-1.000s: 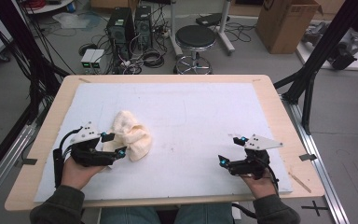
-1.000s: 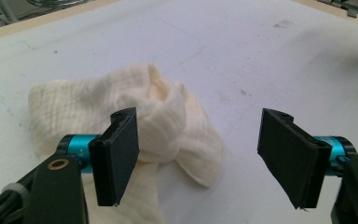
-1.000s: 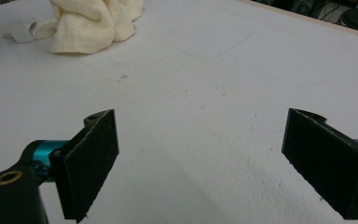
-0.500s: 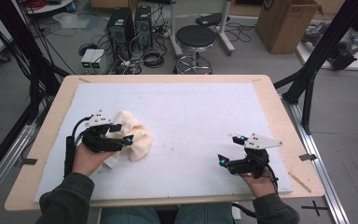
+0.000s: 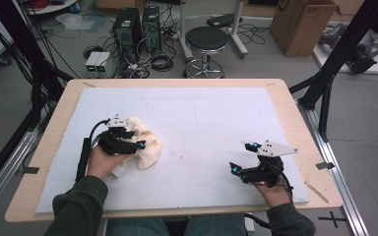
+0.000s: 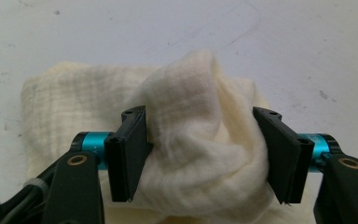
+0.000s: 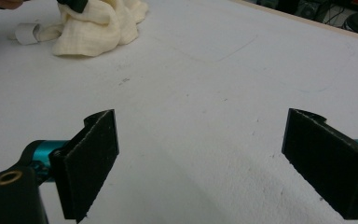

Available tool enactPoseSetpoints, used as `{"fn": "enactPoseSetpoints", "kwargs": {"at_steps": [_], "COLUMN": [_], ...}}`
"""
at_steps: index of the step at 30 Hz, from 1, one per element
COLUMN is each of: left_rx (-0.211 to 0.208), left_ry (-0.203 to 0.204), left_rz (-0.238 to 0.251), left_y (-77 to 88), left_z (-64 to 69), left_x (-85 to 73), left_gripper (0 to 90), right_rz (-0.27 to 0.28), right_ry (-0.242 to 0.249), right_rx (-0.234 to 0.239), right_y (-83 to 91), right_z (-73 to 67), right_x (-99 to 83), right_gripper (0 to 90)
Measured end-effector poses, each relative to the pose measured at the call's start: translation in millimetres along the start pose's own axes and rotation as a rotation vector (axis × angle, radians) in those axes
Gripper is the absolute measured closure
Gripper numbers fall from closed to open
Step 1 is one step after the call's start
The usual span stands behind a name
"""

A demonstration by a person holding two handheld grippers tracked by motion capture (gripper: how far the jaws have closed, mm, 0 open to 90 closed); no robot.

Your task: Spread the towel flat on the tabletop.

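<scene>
A crumpled cream cloth [image 5: 140, 145] lies on the white mat of the counter [image 5: 295, 110], left of centre in the high view. The left tongs [image 5: 137, 144] sit directly over it, the left hand [image 5: 103, 160] coming in from the lower left of the frame. In the left gripper view the cloth [image 6: 200, 154] bulges up between the two black jaws. The left jaw touches a fold, while the right jaw stands just clear of the fabric. The jaws have just been closing with the cloth between them, but they do not yet pinch it, so the left tongs [image 6: 200, 161] count as open.

The right tongs [image 5: 241, 157] rest at the lower right of the high view, well apart from the cloth, so the left hand is by far the nearer. Their jaws stand wide apart with nothing between them. In the right gripper view the right tongs [image 7: 200, 163] frame bare mat, and the cloth [image 7: 100, 23] appears far off in the upper left of the frame.

The high view gives the layout of both hands. The left gripper view shows the gap between jaw and fabric. The cloth's raised fold runs roughly away from the camera, so the coming squeeze probably gathers it crosswise.
</scene>
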State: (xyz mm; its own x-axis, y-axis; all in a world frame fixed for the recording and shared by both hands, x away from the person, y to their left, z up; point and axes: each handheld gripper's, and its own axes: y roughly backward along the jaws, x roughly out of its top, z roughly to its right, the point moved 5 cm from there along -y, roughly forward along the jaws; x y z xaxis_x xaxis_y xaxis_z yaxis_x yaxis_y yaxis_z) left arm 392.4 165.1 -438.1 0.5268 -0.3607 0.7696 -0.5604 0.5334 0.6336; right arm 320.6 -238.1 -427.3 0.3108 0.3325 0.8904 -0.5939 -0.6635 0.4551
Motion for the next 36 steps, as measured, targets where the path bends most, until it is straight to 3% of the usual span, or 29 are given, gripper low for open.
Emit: {"fn": "enactPoseSetpoints", "kwargs": {"at_steps": [9, 14, 23, 36], "left_rx": [0.011, 0.023, 0.040, 0.042], "left_ry": [0.015, 0.018, 0.018, 0.020], "left_rz": [-0.079, -0.095, -0.091, -0.072], "left_y": [-22.4, -29.2, -33.1, -32.4], "left_z": [-4.5, -5.1, -4.9, -1.3], "left_x": [-10.0, -12.6, -14.3, -11.3], "left_gripper": [42.2, 44.1, 49.4, 70.7], "right_rz": [0.001, 0.001, -0.003, -0.013], "right_ry": [-0.003, -0.004, -0.002, 0.000], "right_rx": [0.002, 0.003, 0.007, 0.017], "right_y": [0.0, 0.3, 0.2, -4.5], "right_z": [0.3, 0.4, 0.1, -2.2], "right_x": [-0.4, -0.9, -1.9, -1.7], "right_gripper": [10.1, 10.1, 10.1, 10.1]}}
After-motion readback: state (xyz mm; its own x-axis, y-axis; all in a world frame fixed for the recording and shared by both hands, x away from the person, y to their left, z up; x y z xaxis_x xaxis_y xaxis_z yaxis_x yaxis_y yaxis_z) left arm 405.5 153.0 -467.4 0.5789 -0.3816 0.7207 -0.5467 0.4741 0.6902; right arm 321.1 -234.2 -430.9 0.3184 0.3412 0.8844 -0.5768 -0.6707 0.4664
